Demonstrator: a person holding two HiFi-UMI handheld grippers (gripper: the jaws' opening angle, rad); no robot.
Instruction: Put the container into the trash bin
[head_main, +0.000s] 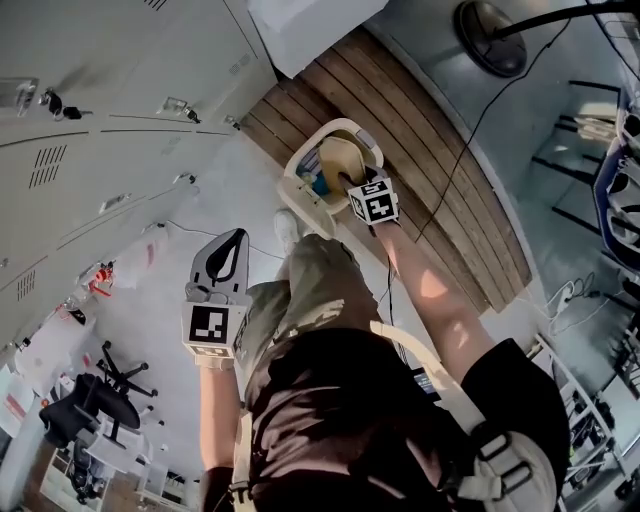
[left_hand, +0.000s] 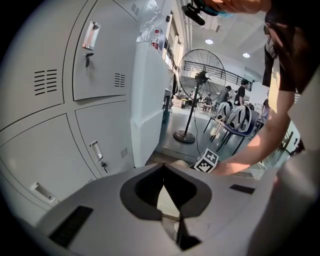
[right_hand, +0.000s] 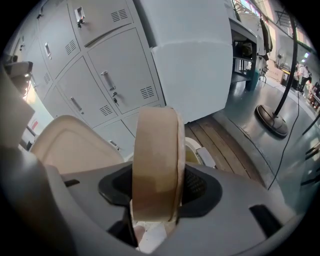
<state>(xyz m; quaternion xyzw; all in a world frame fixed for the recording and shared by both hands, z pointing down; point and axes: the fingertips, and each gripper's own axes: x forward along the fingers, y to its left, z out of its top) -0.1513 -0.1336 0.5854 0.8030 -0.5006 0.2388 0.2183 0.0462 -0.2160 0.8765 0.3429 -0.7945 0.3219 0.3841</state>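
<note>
Container: tan, shallow and round, turned on edge, clamped between the jaws of the right gripper. The pads press its two flat sides.

Head view: container sits over the open mouth of the trash bin. Cannot tell whether it touches the rim.

Trash bin: beige, lid swung up and open. The bin stands at the edge of a wooden platform, close beside the grey lockers.

Left gripper: jaw tips together, nothing between them. It is held well away from the bin, at the person's other side, above pale floor.

Fan stand: round base beyond the bin, past the far side of the platform.
</note>
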